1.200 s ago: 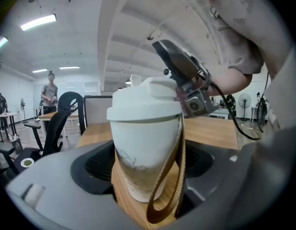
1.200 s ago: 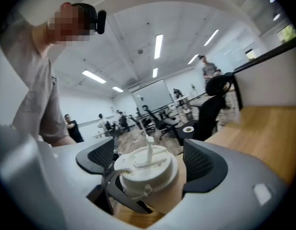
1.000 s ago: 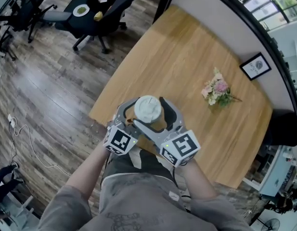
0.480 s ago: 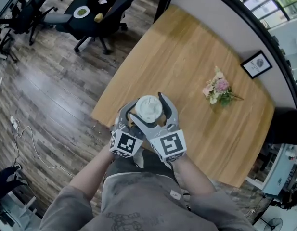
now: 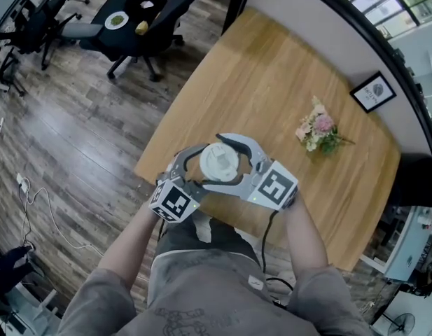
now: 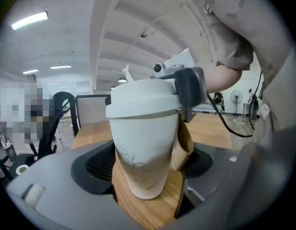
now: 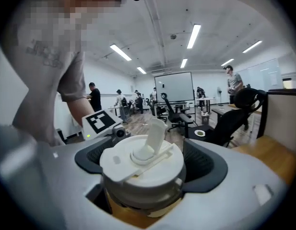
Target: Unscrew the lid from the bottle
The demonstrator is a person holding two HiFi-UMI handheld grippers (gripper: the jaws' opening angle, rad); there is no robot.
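**Both claws on the bottle, lid seated**

Head view: white bottle [image 6: 145, 147] sits between the two claws, over the near left part of the wooden desk [image 5: 272, 82], just in front of the person's body. From above, mostly the round white lid [image 5: 220, 163] shows. Cannot tell whether the base rests on the desk or hangs above it.

Left claw [image 6: 148, 174]: jaws set wide, low on the bottle's body. A tan wood-grained piece [image 6: 152, 207], perhaps a sleeve or strap, wraps the lower bottle and fills the gap between the dark pads. Reads as clenched on the bottle there.

Right claw [image 7: 147, 163]: jaws come in from the person's right and close round the lid, one dark pad on each side of its rim. One pad [image 6: 188, 87] also shows in the left gripper view, pressed on the lid's edge. Grasping the lid.

Lid sits square on the bottle's mouth, with no gap seen at the rim. Its flip spout [image 7: 155, 128] stands upright.

Further back on the desk, well apart from the bottle: a small posy [image 5: 315, 133] and a dark picture frame [image 5: 373, 95]
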